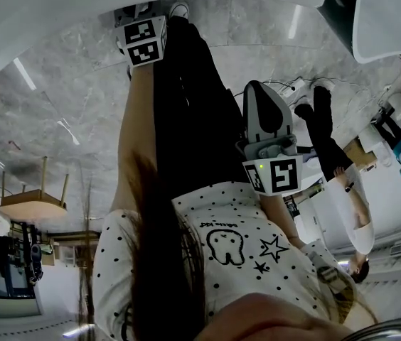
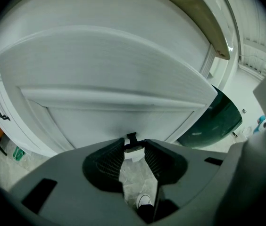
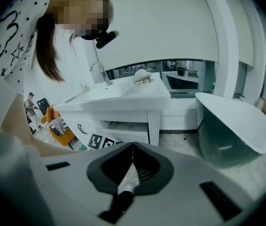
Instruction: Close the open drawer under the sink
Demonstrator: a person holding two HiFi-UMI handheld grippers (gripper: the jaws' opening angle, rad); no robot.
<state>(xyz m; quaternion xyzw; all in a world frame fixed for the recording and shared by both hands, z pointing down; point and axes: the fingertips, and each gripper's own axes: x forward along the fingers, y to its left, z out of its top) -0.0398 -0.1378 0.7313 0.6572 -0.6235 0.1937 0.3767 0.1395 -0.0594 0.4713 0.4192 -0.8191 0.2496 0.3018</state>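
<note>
The drawer point(image 3: 126, 131) is plain white and hanging open, pulled out level from under the white sink point(image 3: 119, 95) counter, so you can see down into its top.

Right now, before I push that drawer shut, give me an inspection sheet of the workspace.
Surface: grey marble floor.
Job's things: drawer under sink stands open, left gripper near its front.
Clutter: small items beside the faucet.
Grippers: left gripper fingers apart, empty; right gripper fingers together, empty.
Cables: what look like leads on the floor.
Surroundings: bathtub, bystander, orange seat.
</note>
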